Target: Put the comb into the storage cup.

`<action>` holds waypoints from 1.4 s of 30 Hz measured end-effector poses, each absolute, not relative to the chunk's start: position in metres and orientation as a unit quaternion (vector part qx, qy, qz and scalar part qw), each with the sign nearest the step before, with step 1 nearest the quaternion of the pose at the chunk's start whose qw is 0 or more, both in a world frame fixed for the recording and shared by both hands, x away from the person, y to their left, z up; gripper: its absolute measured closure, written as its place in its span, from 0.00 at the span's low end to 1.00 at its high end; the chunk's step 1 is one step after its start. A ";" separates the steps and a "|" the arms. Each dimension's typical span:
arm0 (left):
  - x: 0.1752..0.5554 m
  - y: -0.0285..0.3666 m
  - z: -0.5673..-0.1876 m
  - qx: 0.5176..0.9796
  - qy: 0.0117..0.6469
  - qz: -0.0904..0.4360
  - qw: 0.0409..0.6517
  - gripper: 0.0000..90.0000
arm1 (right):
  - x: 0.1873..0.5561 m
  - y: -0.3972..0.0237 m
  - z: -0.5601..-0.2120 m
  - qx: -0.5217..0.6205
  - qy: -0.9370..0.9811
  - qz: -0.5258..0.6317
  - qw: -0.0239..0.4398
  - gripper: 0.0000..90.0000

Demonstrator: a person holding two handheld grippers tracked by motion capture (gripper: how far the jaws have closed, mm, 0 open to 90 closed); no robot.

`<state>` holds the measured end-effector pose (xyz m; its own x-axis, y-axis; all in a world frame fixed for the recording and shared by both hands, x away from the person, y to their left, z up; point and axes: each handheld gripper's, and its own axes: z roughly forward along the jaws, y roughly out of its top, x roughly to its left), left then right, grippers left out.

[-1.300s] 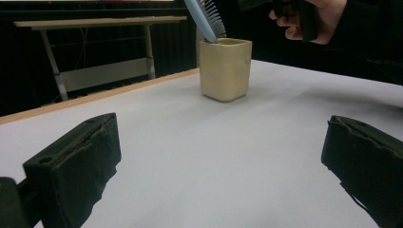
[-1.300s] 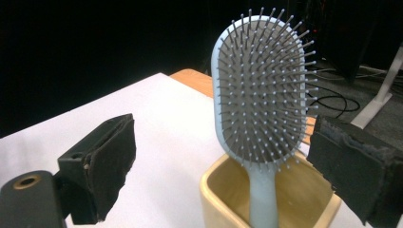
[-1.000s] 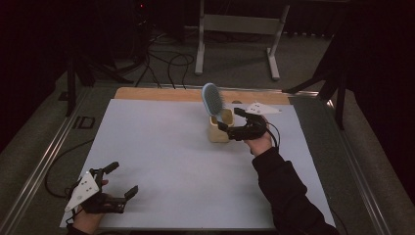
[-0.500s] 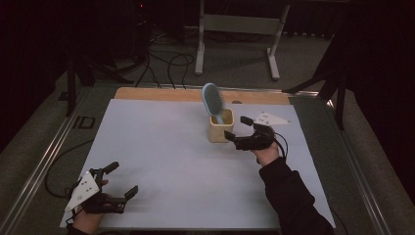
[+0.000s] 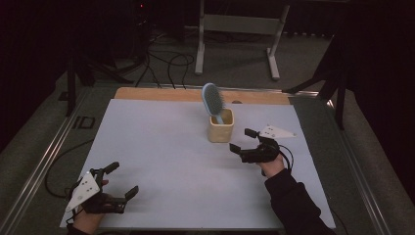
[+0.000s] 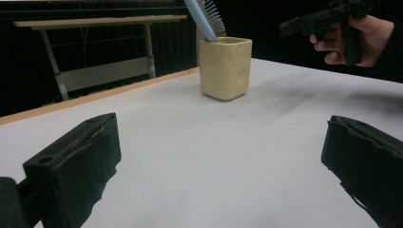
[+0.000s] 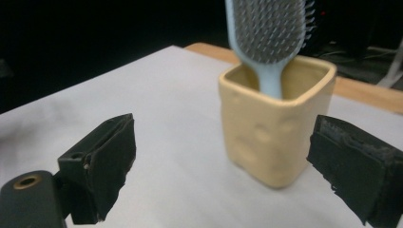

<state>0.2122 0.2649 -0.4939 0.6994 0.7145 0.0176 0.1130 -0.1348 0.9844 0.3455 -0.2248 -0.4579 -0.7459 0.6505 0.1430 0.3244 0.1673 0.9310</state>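
A pale yellow square cup (image 5: 220, 130) (image 6: 225, 67) (image 7: 274, 138) stands upright on the white table sheet (image 5: 166, 156), toward the back middle. A light blue hairbrush (image 5: 212, 100) (image 7: 271, 35) stands handle-down in it, head leaning left. My right gripper (image 5: 243, 140) (image 7: 228, 171) hovers open just right of the cup, jaws apart with nothing between them. My left gripper (image 5: 121, 180) (image 6: 223, 175) rests open at the near left corner, far from the cup.
A wooden strip (image 5: 161, 94) runs along the table's far edge. Cables (image 5: 164, 61) and a metal stand (image 5: 240, 29) lie on the floor behind. A metal rail (image 5: 44, 161) borders the left side. The other hand with its gripper (image 6: 332, 21) appears at top right in the left gripper view.
My right gripper has let go near the cup and drawn back toward the near right, away from it. The brush stays in the cup. The left gripper has not moved.
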 end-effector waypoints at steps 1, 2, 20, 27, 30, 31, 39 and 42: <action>0.212 0.265 -0.494 0.709 0.292 0.256 0.589 0.00 | 0.344 -0.225 -0.460 0.324 0.751 0.558 0.143 0.10; 0.212 0.265 -0.494 0.709 0.292 0.255 0.589 0.00 | 0.342 -0.226 -0.461 0.324 0.752 0.557 0.139 0.10; 0.213 0.265 -0.494 0.709 0.293 0.254 0.589 0.00 | 0.306 -0.239 -0.486 0.303 0.778 0.537 0.123 0.10; 0.212 0.265 -0.494 0.708 0.293 0.254 0.590 0.00 | 0.290 -0.250 -0.493 0.308 0.778 0.534 0.125 0.10; 0.212 0.265 -0.494 0.708 0.293 0.254 0.590 0.00 | 0.284 -0.256 -0.494 0.311 0.779 0.529 0.129 0.10; 0.212 0.265 -0.494 0.709 0.293 0.254 0.590 0.00 | 0.283 -0.258 -0.494 0.310 0.779 0.530 0.129 0.10; 0.212 0.265 -0.494 0.710 0.292 0.254 0.588 0.00 | 0.270 -0.278 -0.500 0.320 0.780 0.519 0.141 0.10; 0.212 0.265 -0.494 0.710 0.292 0.254 0.589 0.00 | 0.266 -0.283 -0.503 0.325 0.780 0.515 0.141 0.10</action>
<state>0.2124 0.2650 -0.4942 0.7001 0.7138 0.0173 0.1152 -0.1367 0.9839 0.2665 -0.2831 -0.5030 -0.7489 0.6526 0.1152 0.3623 0.2575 0.8958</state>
